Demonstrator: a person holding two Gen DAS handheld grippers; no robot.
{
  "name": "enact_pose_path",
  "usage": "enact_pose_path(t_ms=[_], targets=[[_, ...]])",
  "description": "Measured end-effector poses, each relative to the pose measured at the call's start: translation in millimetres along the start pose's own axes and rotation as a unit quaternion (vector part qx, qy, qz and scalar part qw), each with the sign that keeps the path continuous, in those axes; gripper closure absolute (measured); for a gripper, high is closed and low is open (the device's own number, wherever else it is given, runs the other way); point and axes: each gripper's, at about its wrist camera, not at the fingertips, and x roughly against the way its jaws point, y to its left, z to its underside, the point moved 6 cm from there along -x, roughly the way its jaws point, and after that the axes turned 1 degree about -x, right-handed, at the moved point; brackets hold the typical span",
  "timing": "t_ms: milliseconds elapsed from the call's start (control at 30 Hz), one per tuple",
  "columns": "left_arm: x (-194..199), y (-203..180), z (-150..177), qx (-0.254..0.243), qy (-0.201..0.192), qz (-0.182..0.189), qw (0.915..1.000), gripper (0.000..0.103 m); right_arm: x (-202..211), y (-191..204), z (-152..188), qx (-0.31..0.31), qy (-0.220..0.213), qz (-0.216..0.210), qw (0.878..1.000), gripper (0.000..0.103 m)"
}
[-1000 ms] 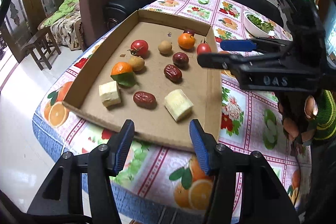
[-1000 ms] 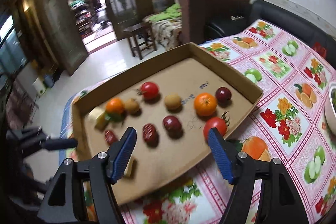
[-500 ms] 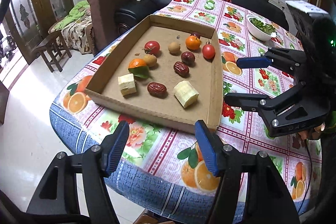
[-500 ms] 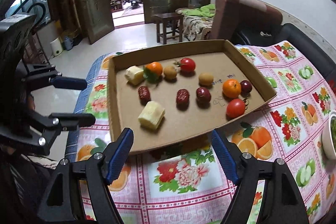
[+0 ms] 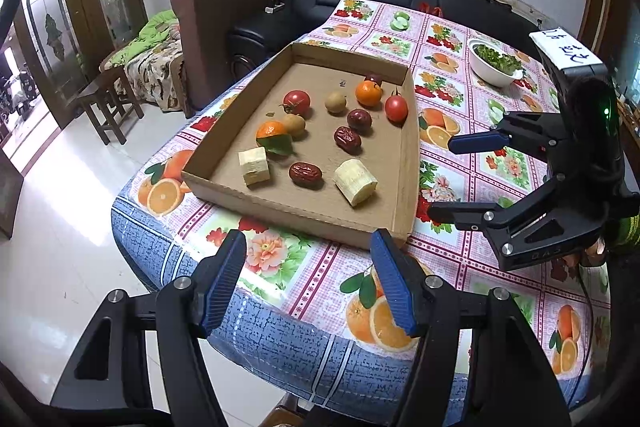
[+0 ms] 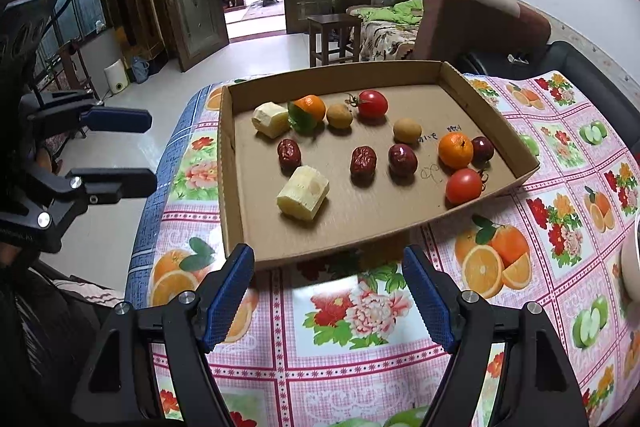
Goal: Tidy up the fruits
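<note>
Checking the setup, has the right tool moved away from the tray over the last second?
Yes. The right tool has pulled back off the tray, now beside its right wall.

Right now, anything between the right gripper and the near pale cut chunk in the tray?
Only the cardboard tray's near wall. The open right gripper sits outside it over the tablecloth; beyond the wall, bare cardboard leads to the chunk.

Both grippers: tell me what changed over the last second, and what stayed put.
Both the left gripper and the right gripper drew back from the cardboard tray to hang over the tablecloth. The left jaws widened; both are empty. Nothing was picked up; the fruit kept its layout.
</note>
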Motion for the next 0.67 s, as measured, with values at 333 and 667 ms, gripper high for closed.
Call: enact_pose_path(t_ms=[333,667], targets=[[3.1,-1.0,1.7,0.0,0.0,0.003,1.0,0.039,2.1,7.2,-2.9,0.009,-0.001,-0.001,1.0,0.025],[8.3,5.1,-1.9,0.007,-0.018,-0.013,0.9997,0.039,-4.0,14.4,-9.1,0.01,-0.001,-0.001,1.0,0.025]])
